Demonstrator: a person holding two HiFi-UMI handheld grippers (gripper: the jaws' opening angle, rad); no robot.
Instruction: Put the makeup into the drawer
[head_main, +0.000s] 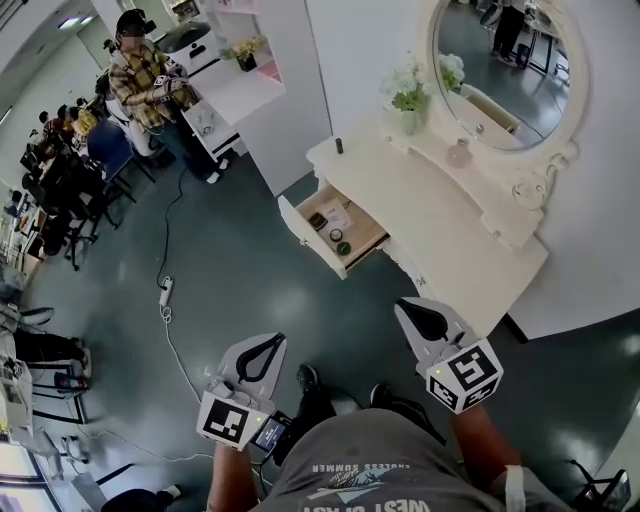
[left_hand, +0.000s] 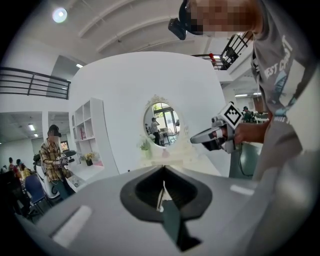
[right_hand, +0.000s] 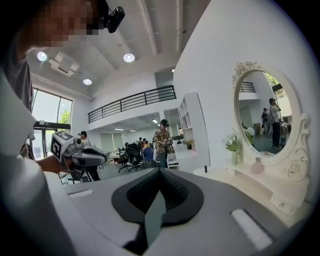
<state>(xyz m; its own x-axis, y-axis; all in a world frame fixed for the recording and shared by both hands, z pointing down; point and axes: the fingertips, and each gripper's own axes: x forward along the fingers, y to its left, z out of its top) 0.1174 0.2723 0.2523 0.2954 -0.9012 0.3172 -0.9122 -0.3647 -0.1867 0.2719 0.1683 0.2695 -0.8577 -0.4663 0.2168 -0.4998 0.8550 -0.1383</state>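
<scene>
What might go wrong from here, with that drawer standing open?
The open drawer juts out into the floor space, so a leg might bump it. The small dark item stands near the edge of the dressing table; a clumsy reach may knock it off. The corded power strip lies on the floor to the left, a possible trip hazard.

Head cam: high, steeply down, well back from white vanity surface (head_main: 450, 230). L gripper cam: low, near-level, head-on to it; R gripper cam: oblique. All 3 share oval white-framed mirror (head_main: 500, 60).
</scene>
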